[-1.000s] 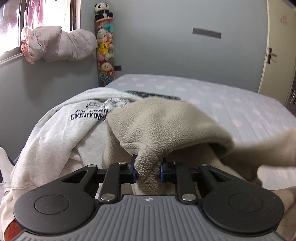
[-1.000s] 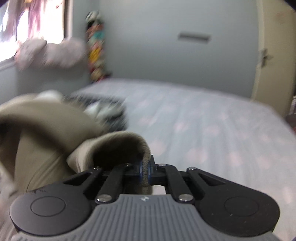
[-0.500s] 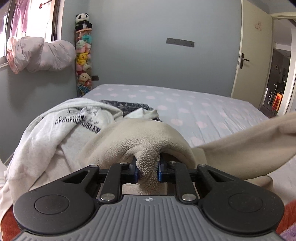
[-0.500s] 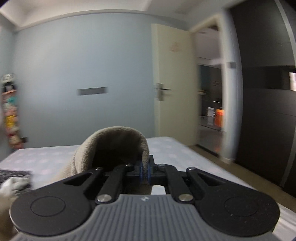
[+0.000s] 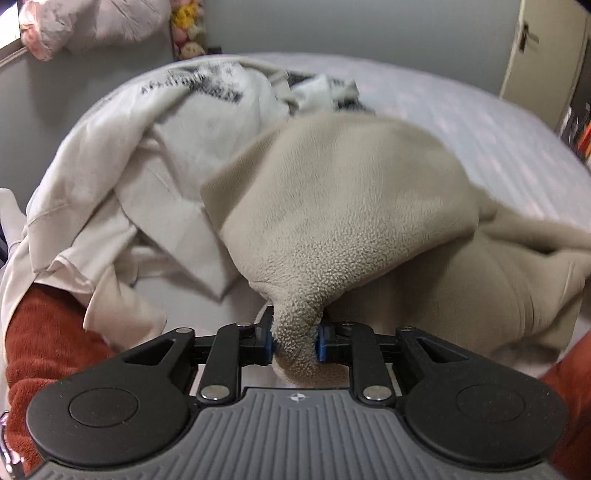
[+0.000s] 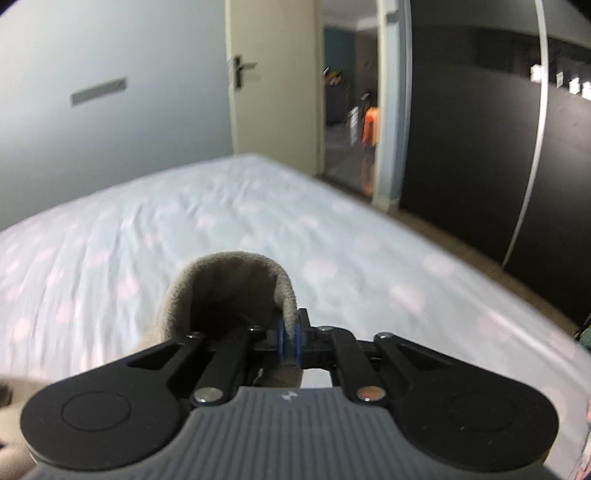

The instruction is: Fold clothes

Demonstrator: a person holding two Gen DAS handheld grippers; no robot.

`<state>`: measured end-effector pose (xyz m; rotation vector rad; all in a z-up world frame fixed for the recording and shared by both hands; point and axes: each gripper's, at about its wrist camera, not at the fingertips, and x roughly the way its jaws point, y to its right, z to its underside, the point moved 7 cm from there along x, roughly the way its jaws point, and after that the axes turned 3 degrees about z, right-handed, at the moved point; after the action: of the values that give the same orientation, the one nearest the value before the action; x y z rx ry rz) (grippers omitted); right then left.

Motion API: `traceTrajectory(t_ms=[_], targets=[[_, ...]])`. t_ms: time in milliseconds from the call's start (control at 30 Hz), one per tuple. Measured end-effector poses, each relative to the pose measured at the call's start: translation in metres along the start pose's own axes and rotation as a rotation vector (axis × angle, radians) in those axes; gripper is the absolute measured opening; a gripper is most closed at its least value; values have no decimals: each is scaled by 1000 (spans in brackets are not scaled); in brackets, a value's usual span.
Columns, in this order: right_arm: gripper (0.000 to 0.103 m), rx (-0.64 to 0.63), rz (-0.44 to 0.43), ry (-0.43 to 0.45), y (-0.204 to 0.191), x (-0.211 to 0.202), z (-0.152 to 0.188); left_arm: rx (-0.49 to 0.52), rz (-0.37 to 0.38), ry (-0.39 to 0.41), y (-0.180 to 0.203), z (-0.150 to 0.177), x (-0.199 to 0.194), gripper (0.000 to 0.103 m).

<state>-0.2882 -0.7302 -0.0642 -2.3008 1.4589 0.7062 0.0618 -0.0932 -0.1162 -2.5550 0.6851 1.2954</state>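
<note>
A beige fleece garment (image 5: 332, 206) lies bunched on the bed (image 5: 480, 122), partly over a white printed sweatshirt (image 5: 177, 147). My left gripper (image 5: 295, 341) has a thick fold of the fleece pinched between its blue pads; its jaws are opening, and the fold still fills the gap. In the right wrist view, the right gripper (image 6: 290, 341) holds a thin edge of the fleece (image 6: 229, 280), which arches up over the bed (image 6: 221, 221). Its jaws are opening too, with the edge still between the pads.
A dark patterned garment (image 5: 347, 99) lies behind the sweatshirt. A rust-red sleeve (image 5: 48, 343) shows at lower left. Plush toys (image 5: 188, 33) and a pale bundle (image 5: 92, 22) are by the far wall. A door (image 6: 273, 92) and dark wardrobe (image 6: 480, 147) stand beyond the bed.
The left gripper has dipped toward the clothes pile with the fleece fold. The right gripper has swung right across the bed with the fleece edge, and now faces the door and wardrobe.
</note>
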Motion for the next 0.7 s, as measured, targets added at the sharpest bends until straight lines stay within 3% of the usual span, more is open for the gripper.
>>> traceTrajectory(t_ms=[33, 100, 133, 167, 333, 500, 700], targets=[[27, -11, -16, -1, -1, -3, 1, 18, 0, -7, 3, 0, -2, 20], [47, -43, -48, 8, -3, -14, 3, 61, 2, -5, 12, -2, -10, 32], [52, -69, -59, 19, -6, -21, 2, 84, 4, 4, 18, -4, -14, 47], [52, -95, -70, 29, -10, -28, 1, 99, 8, 19, 22, -5, -18, 56], [68, -161, -163, 77, -28, -45, -3, 161, -13, 80, 43, -15, -34, 60], [70, -220, -289, 61, -76, -53, 9, 228, 9, 154, 62, -29, -54, 60], [74, -267, -449, 24, -143, -59, 30, 328, 54, 206, 85, -43, -61, 68]])
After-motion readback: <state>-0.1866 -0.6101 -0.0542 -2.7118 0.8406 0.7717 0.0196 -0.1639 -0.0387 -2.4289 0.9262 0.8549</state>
